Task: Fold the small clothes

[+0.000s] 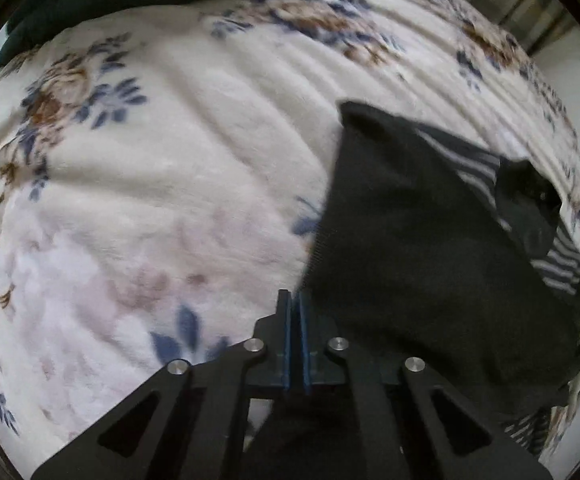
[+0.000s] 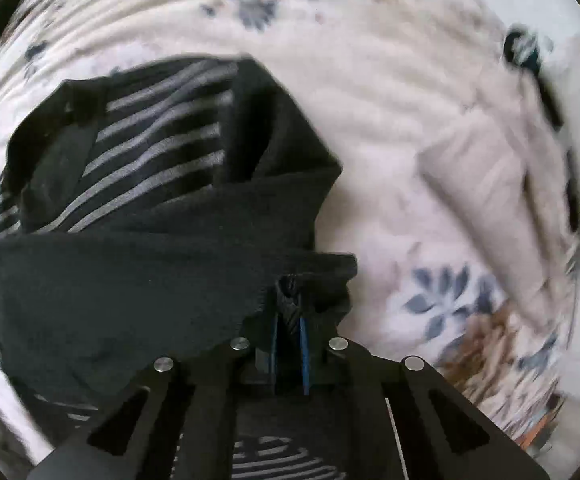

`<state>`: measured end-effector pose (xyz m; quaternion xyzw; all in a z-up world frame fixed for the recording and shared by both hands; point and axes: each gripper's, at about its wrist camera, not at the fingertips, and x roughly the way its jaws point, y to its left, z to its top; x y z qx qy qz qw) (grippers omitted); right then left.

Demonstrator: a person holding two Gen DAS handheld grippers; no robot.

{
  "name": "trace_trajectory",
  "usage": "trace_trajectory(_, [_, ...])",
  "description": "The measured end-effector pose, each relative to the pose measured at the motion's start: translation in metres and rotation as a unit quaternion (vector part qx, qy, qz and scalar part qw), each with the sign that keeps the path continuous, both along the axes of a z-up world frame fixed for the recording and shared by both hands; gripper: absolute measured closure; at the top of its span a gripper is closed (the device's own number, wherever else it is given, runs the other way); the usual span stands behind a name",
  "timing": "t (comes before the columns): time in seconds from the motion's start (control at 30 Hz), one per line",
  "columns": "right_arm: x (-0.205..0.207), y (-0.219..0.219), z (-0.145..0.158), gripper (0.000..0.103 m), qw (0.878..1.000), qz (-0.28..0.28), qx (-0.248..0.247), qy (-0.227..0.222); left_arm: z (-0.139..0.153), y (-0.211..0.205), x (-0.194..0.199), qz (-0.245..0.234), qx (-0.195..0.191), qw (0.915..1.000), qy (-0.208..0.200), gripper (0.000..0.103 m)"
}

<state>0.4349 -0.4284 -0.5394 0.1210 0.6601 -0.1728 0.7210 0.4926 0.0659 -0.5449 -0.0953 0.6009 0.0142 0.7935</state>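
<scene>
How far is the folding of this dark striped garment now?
Done: both claws are shut on the black striped garment, the left claw at one edge and the right claw at bunched cloth. In hand: it is lifted over the floral blanket. Left: no neat fold visible yet.

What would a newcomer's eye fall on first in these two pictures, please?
The dark garment with grey stripes, lifted and stretched between both grippers. The right gripper pinches its bunched black edge, the left gripper is shut at its other edge. Beneath lies a cream floral blanket.
</scene>
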Motion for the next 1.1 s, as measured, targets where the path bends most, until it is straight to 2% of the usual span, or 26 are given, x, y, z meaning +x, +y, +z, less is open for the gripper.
trace_trajectory(0.07, [-0.005, 0.0, 0.02, 0.097, 0.999, 0.007, -0.001, -0.047, 0.007, 0.025, -0.003, 0.031, 0.004, 0.9994, -0.011, 0.103])
trace_trajectory(0.13, [-0.007, 0.0, 0.039, 0.097, 0.995, 0.016, -0.005, -0.097, 0.007, 0.049, -0.005, 0.062, -0.007, 0.998, -0.008, 0.103])
trace_trajectory(0.17, [-0.006, -0.001, 0.042, 0.097, 0.994, 0.024, -0.001, -0.108, 0.006, 0.059, -0.006, 0.072, -0.015, 0.9973, -0.005, 0.103])
trace_trajectory(0.23, [-0.003, -0.006, 0.033, 0.096, 0.996, 0.035, 0.019, -0.085, 0.005, 0.068, -0.009, 0.081, -0.035, 0.9961, 0.002, 0.103])
trace_trajectory(0.27, [-0.001, -0.012, 0.021, 0.088, 0.998, 0.033, 0.029, -0.053, 0.007, 0.069, -0.011, 0.082, -0.047, 0.9955, 0.003, 0.102])
trace_trajectory(0.3, [-0.003, -0.02, 0.011, 0.084, 0.999, 0.018, 0.037, -0.025, 0.008, 0.067, -0.012, 0.077, -0.053, 0.9956, 0.005, 0.096])
trace_trajectory(0.33, [-0.007, -0.027, 0.008, 0.075, 0.999, -0.003, 0.042, -0.018, 0.01, 0.06, -0.012, 0.064, -0.051, 0.9966, 0.01, 0.077])
trace_trajectory(0.37, [-0.012, -0.033, 0.009, 0.066, 0.998, -0.023, 0.049, -0.024, 0.011, 0.052, -0.012, 0.052, -0.051, 0.9973, 0.01, 0.065])
trace_trajectory(0.4, [-0.017, -0.039, 0.012, 0.061, 0.997, -0.041, 0.058, -0.035, 0.013, 0.044, -0.014, 0.036, -0.056, 0.9978, 0.004, 0.042])
trace_trajectory(0.43, [-0.019, -0.042, 0.015, 0.053, 0.996, -0.051, 0.064, -0.045, 0.015, 0.035, -0.015, 0.02, -0.061, 0.9979, -0.002, 0.032])
trace_trajectory(0.5, [-0.019, -0.043, 0.013, 0.045, 0.993, -0.063, 0.082, -0.053, 0.014, 0.018, -0.015, -0.004, -0.062, 0.998, -0.006, 0.032])
trace_trajectory(0.57, [-0.013, -0.043, 0.002, 0.042, 0.993, -0.065, 0.094, -0.04, 0.009, 0.002, -0.01, -0.017, -0.058, 0.9982, 0.0, 0.032])
trace_trajectory(0.63, [-0.004, -0.045, -0.026, 0.04, 0.993, -0.064, 0.104, -0.005, 0.005, -0.01, -0.003, -0.028, -0.053, 0.9982, 0.003, 0.032])
trace_trajectory(0.7, [-0.002, -0.046, -0.05, 0.04, 0.989, -0.072, 0.123, 0.029, -0.001, -0.021, 0.006, -0.037, -0.045, 0.9983, 0.008, 0.032])
trace_trajectory(0.73, [-0.001, -0.046, -0.055, 0.043, 0.988, -0.075, 0.133, 0.035, -0.004, -0.025, 0.011, -0.039, -0.042, 0.9983, 0.01, 0.032])
trace_trajectory(0.77, [-0.001, -0.043, -0.052, 0.071, 0.988, -0.07, 0.135, 0.022, -0.006, -0.028, 0.012, -0.042, -0.037, 0.9983, 0.013, 0.032])
trace_trajectory(0.8, [0.002, -0.036, -0.039, 0.092, 0.993, -0.048, 0.11, -0.002, -0.007, -0.028, 0.012, -0.045, -0.036, 0.9982, 0.015, 0.032])
trace_trajectory(0.87, [0.005, -0.016, -0.009, 0.094, 0.997, 0.014, 0.05, -0.056, -0.008, -0.028, 0.012, -0.05, -0.029, 0.9982, 0.017, 0.032])
trace_trajectory(0.9, [0.007, -0.01, -0.004, 0.094, 0.997, 0.034, 0.029, -0.06, -0.005, -0.025, 0.01, -0.05, -0.027, 0.9983, 0.014, 0.032])
trace_trajectory(0.93, [0.009, -0.009, -0.009, 0.092, 0.998, 0.04, 0.028, -0.043, -0.002, -0.024, 0.009, -0.048, -0.02, 0.9986, 0.009, 0.032])
trace_trajectory(1.0, [0.011, -0.016, -0.024, 0.08, 0.998, 0.033, 0.049, 0.003, 0.006, -0.023, 0.004, -0.04, -0.007, 0.9991, -0.005, 0.032])
trace_trajectory(1.07, [0.006, -0.02, -0.015, 0.039, 0.998, 0.025, 0.058, 0.001, 0.026, -0.02, -0.007, -0.031, 0.009, 0.999, -0.032, 0.032])
trace_trajectory(1.1, [0.003, -0.019, -0.009, 0.031, 0.998, 0.024, 0.061, -0.006, 0.035, -0.021, -0.012, -0.031, 0.012, 0.9985, -0.043, 0.032])
